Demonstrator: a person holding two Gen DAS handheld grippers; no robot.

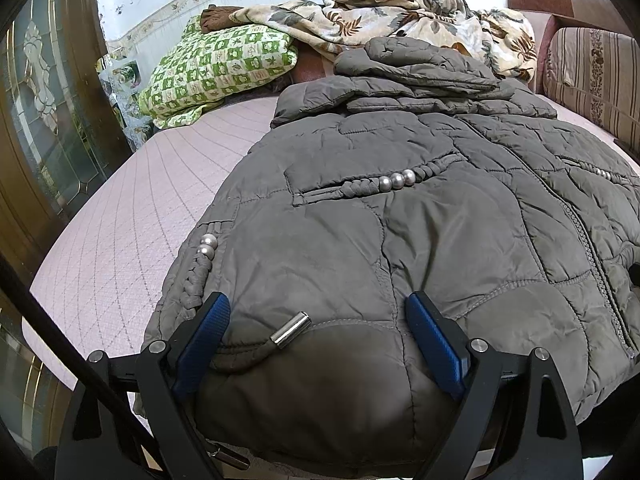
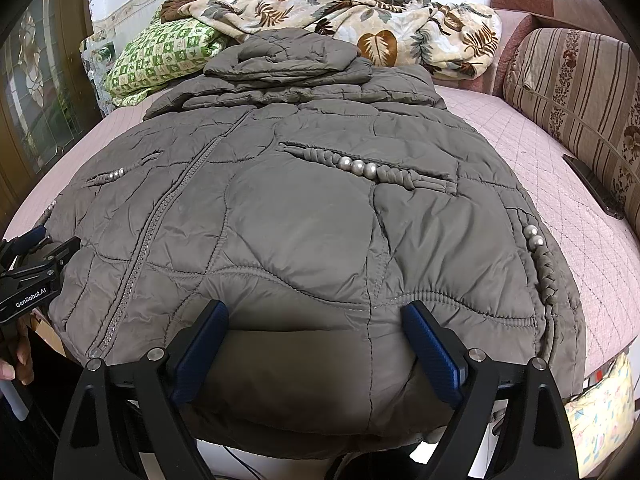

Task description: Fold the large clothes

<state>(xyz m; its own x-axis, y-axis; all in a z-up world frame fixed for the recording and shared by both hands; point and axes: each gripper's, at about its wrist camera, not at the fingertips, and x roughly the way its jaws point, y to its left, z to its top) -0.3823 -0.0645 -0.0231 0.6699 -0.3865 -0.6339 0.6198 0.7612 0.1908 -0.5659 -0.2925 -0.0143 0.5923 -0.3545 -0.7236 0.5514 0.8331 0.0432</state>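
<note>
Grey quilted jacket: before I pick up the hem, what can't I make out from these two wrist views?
- Sleeves of the grey quilted jacket: neither view shows them clearly; the folded hood covers the top.
- Hem underside: both views, hidden beneath the jacket over the bed edge.
- Dark flat object, right view: too small to identify.

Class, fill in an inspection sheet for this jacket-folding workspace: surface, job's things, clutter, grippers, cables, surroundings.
Surface: pink quilted bed cover, bare beside the jacket.
Job's things: grey padded jacket lying spread out front up, zipped, hem towards the cameras.
Clutter: green checked cloth, leaf-print blanket, dark flat object at the bed's edge.
Grippers: left gripper and right gripper open, fingers straddling the hem.
Cables: dark cable below the hem.
Surroundings: striped cushion, glazed wooden door.
</note>
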